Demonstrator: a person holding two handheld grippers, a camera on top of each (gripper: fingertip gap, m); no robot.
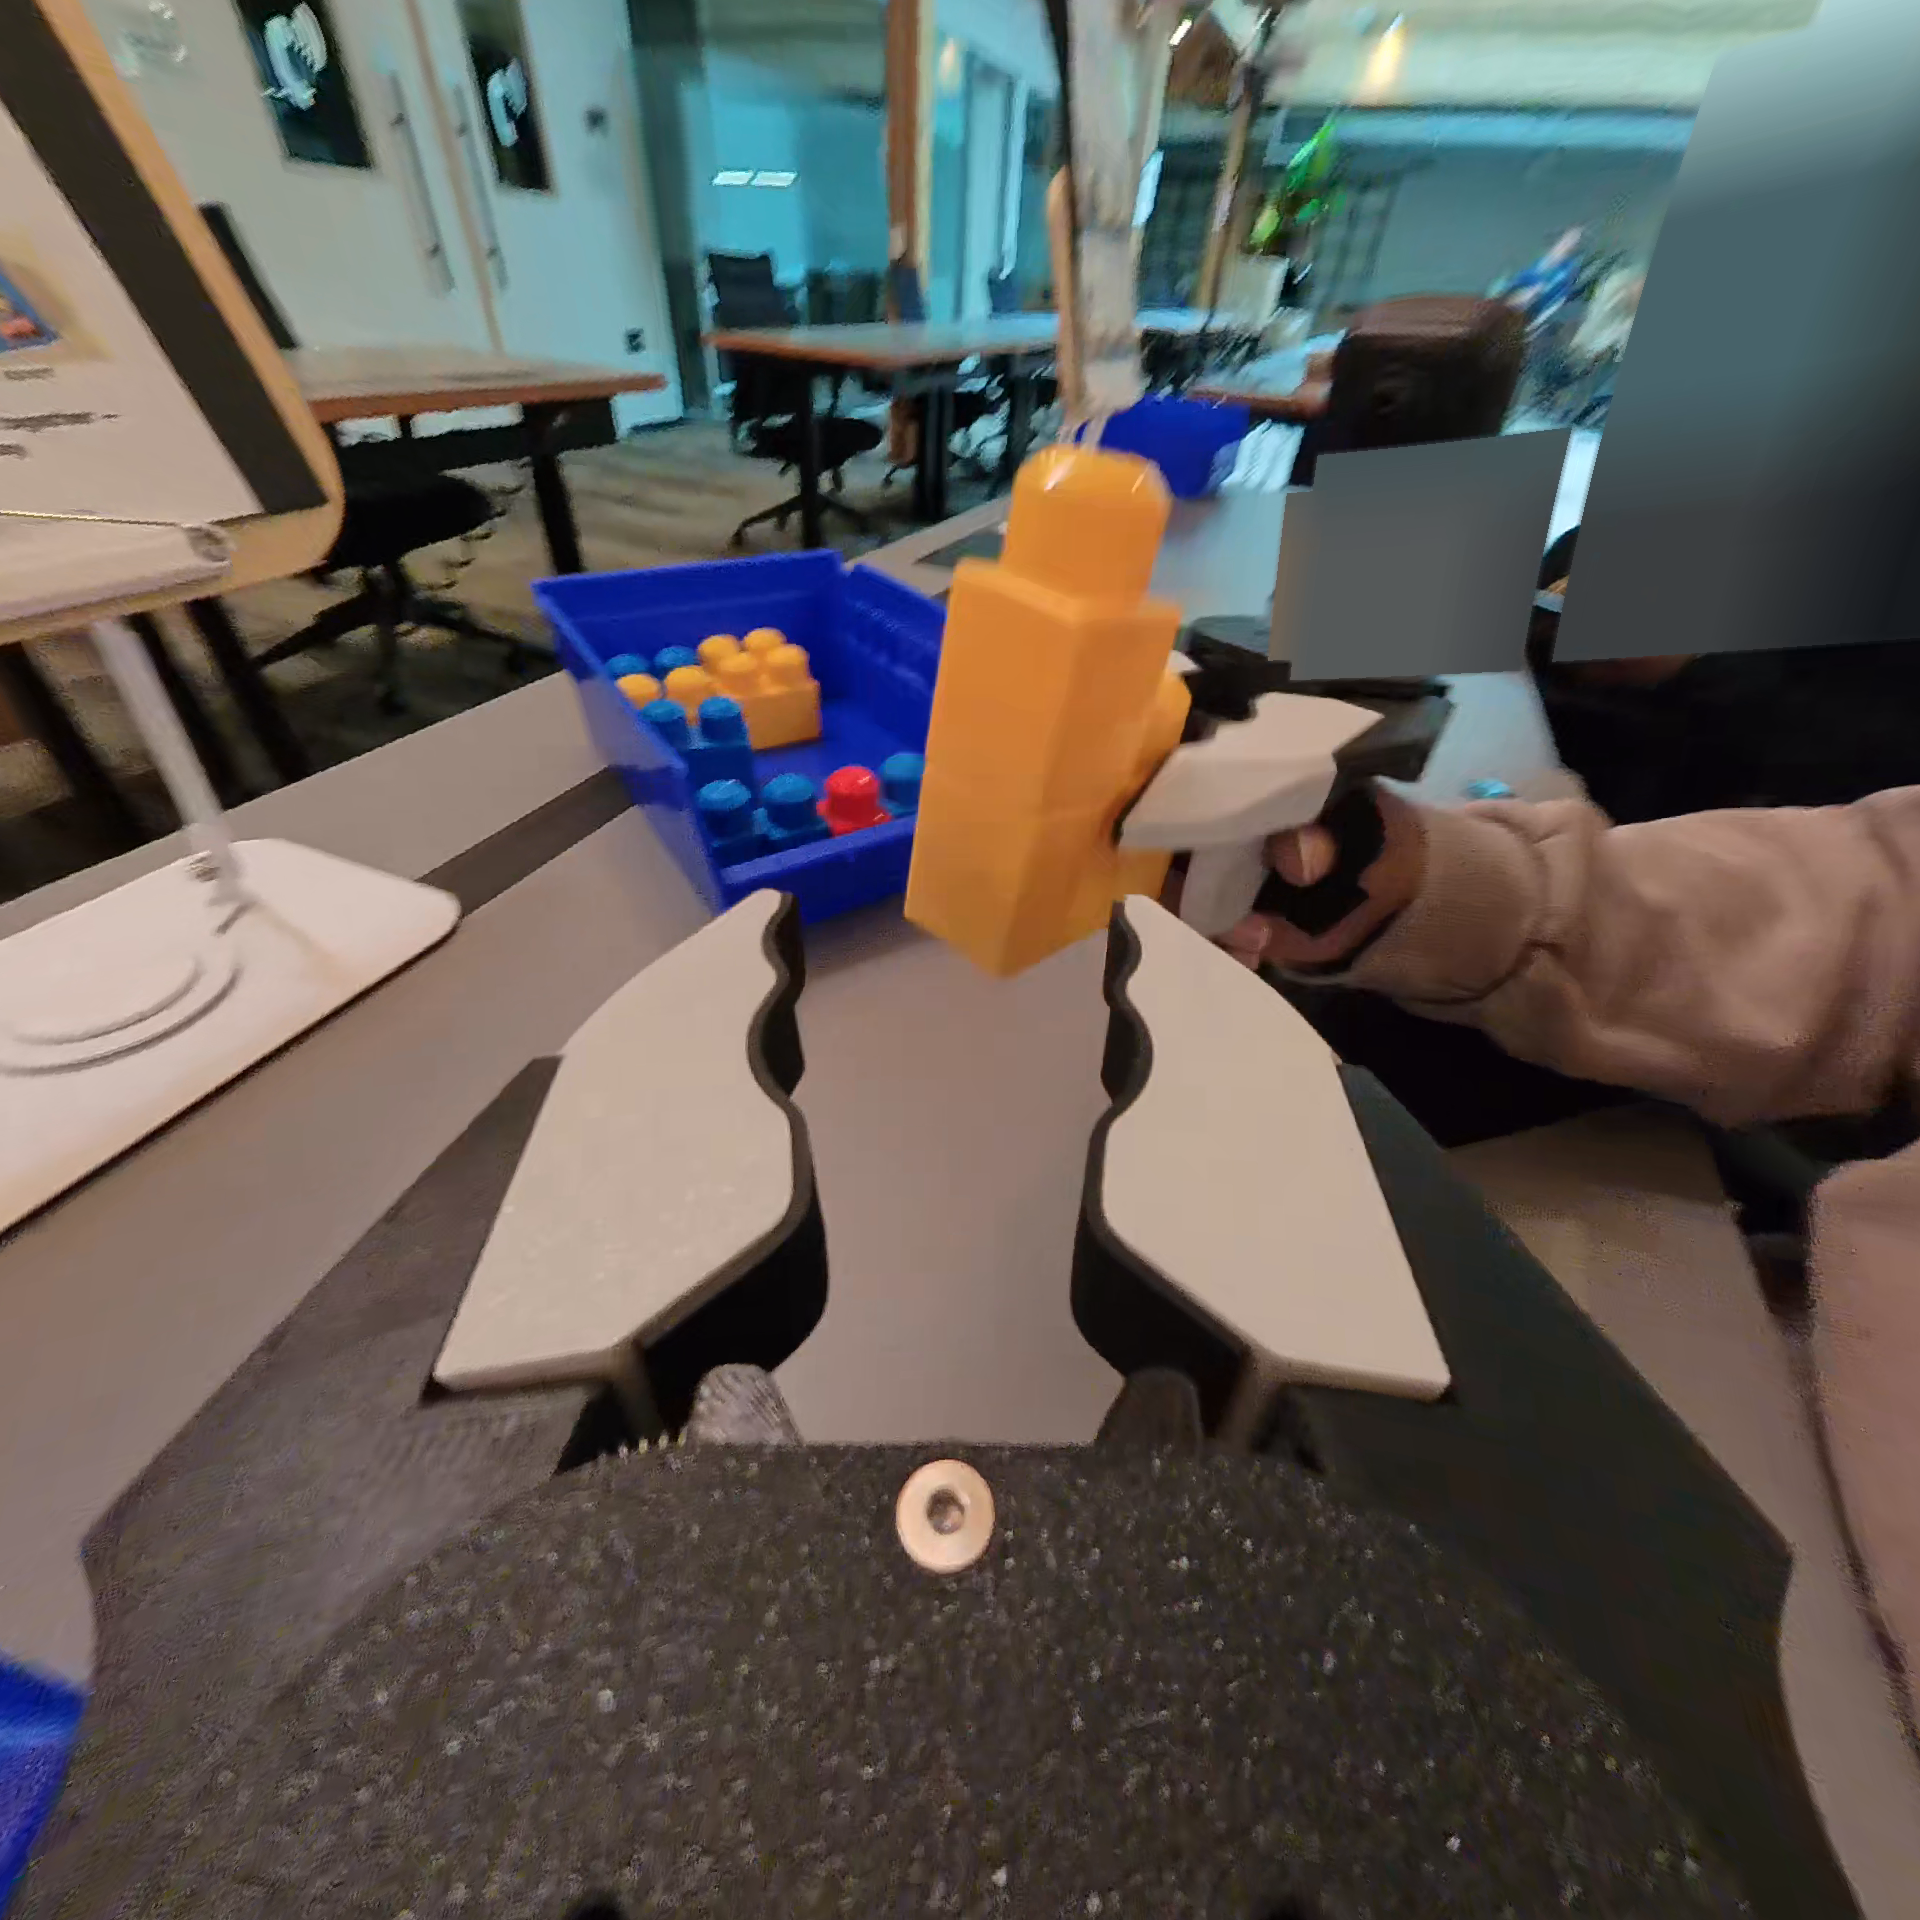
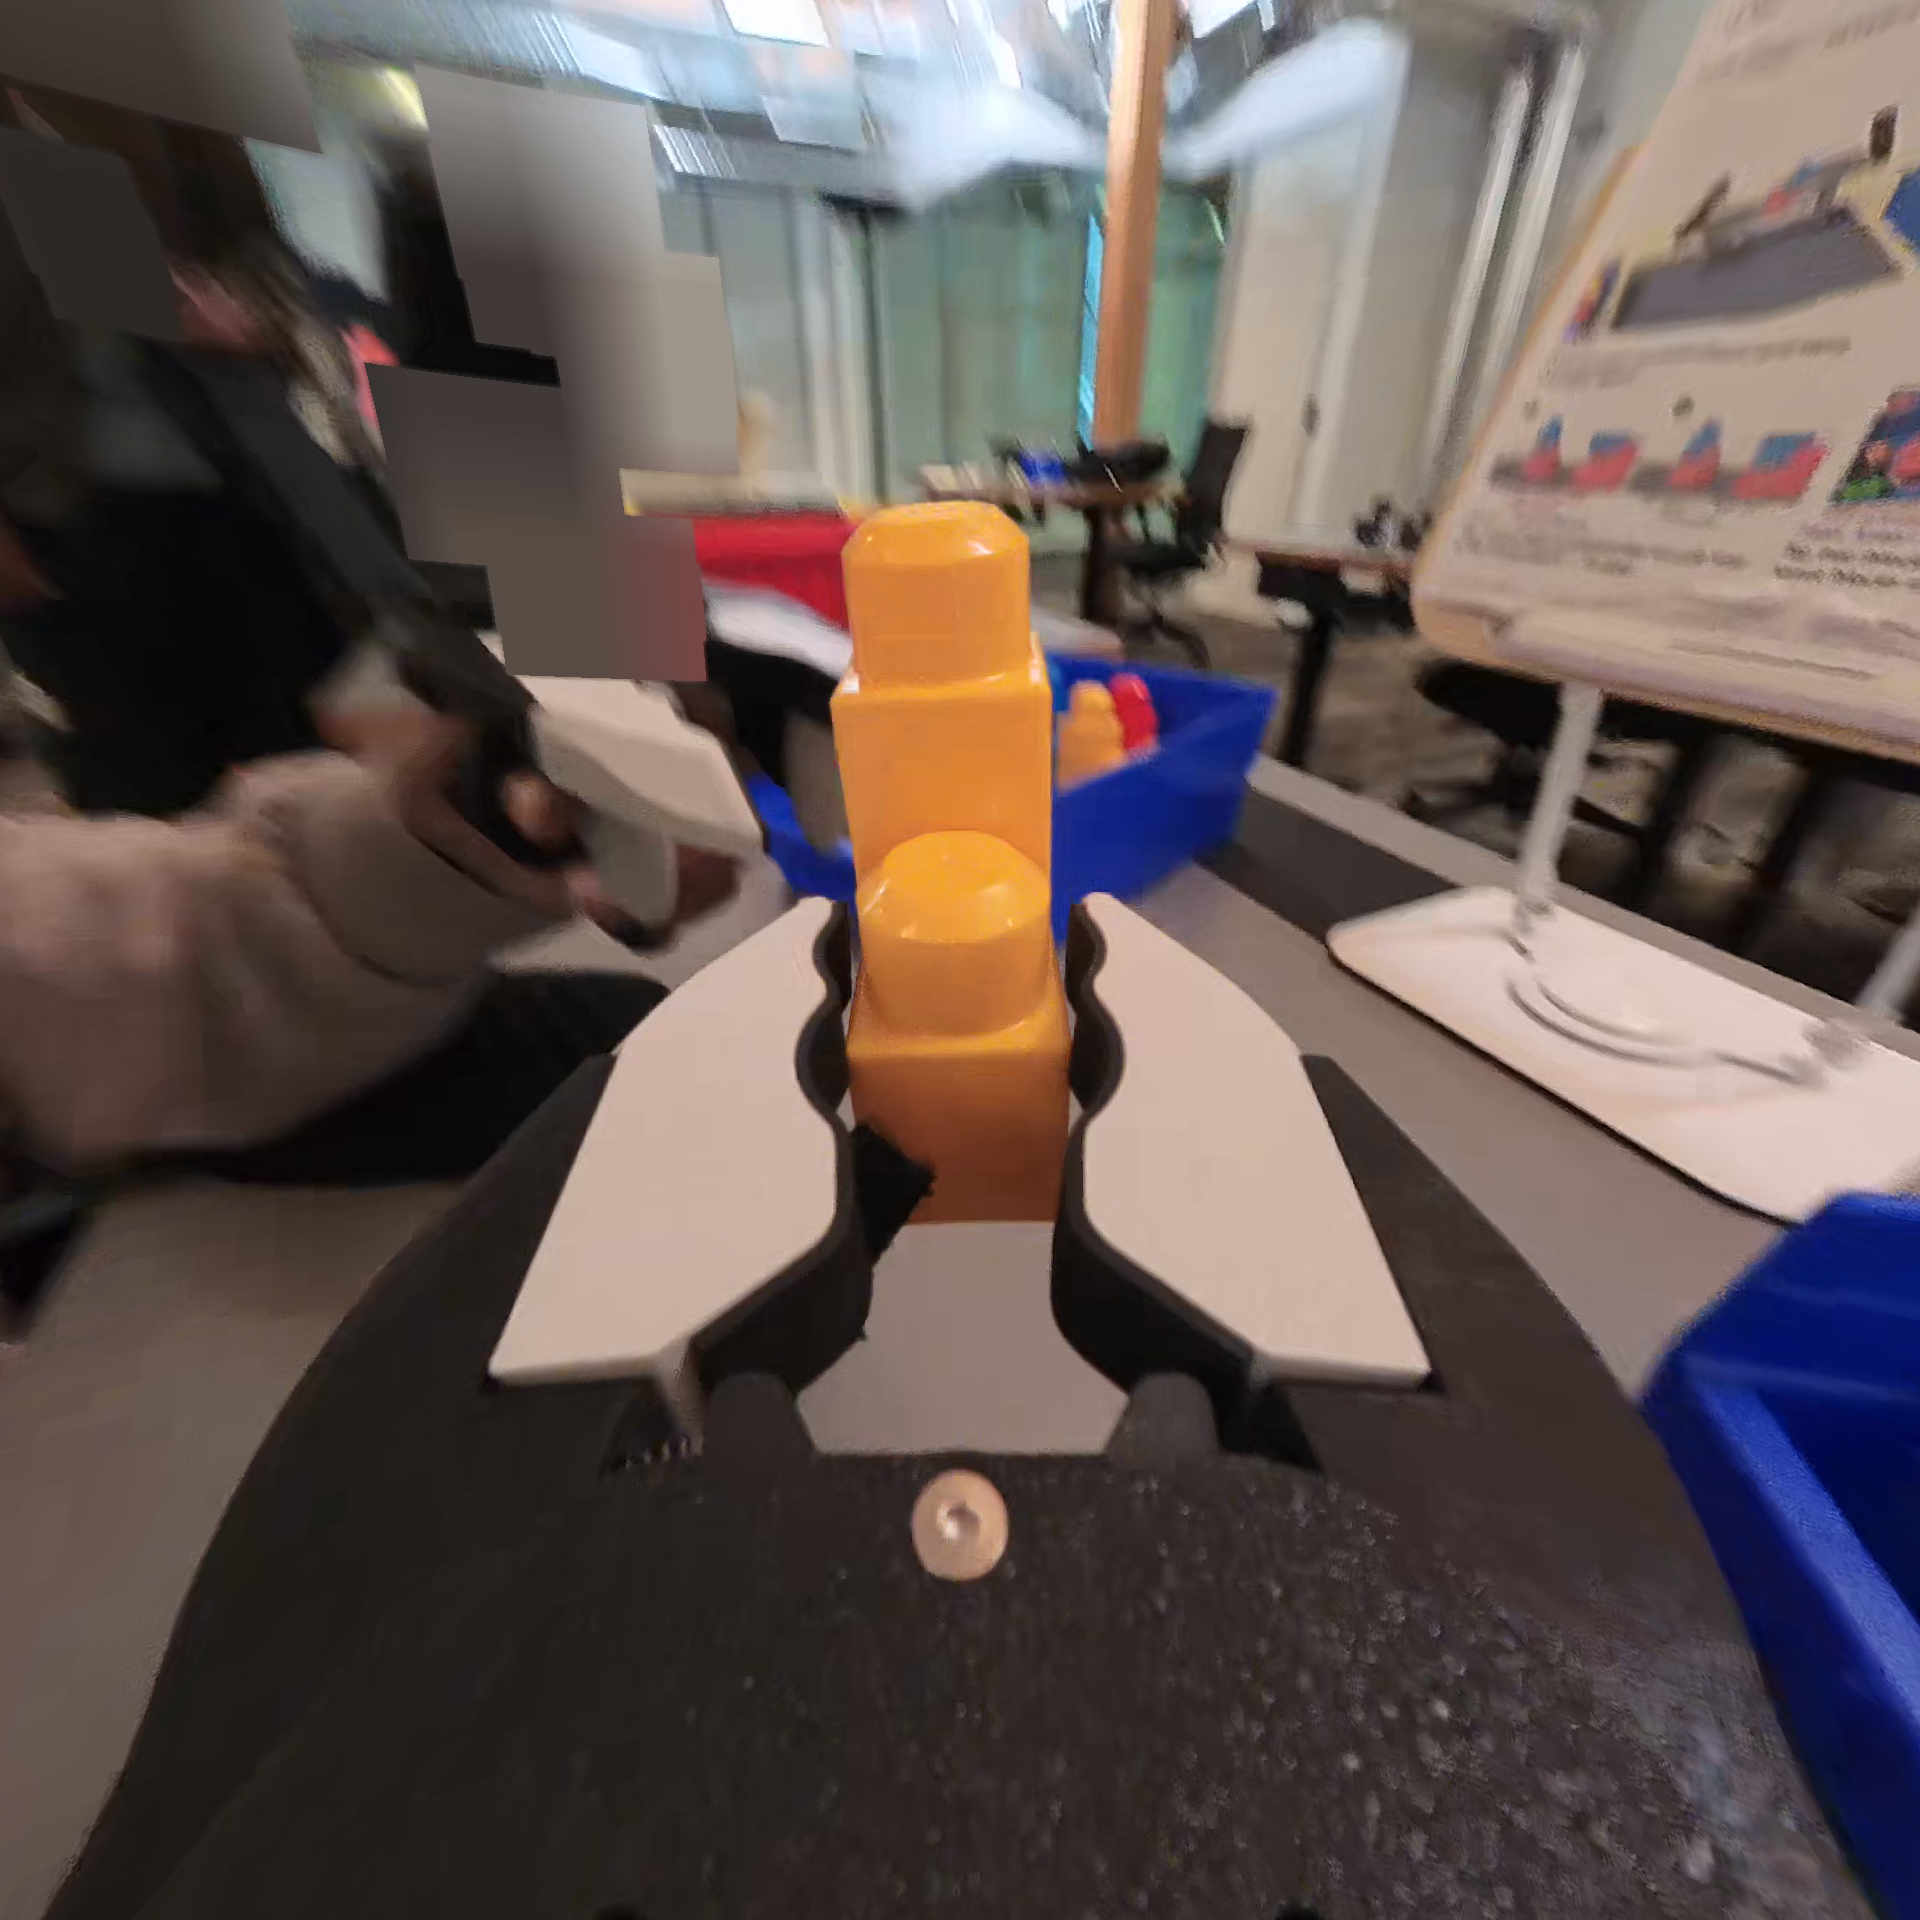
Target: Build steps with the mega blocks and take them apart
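An orange stack of mega blocks forms steps, a tall column with a lower step beside it. My right gripper is shut on the lower step of the orange stack and holds it tilted above the grey table. My right gripper also shows in the left wrist view, gripping the stack from the right. My left gripper is open and empty, just below and in front of the stack. In the right wrist view the left gripper is blurred at left.
A blue bin with several blue, orange and red blocks stands behind the stack; it also shows in the right wrist view. Another blue bin sits at near right. A white stand base holding an instruction board is alongside. Tip to tip, the grippers are about 4 cm apart.
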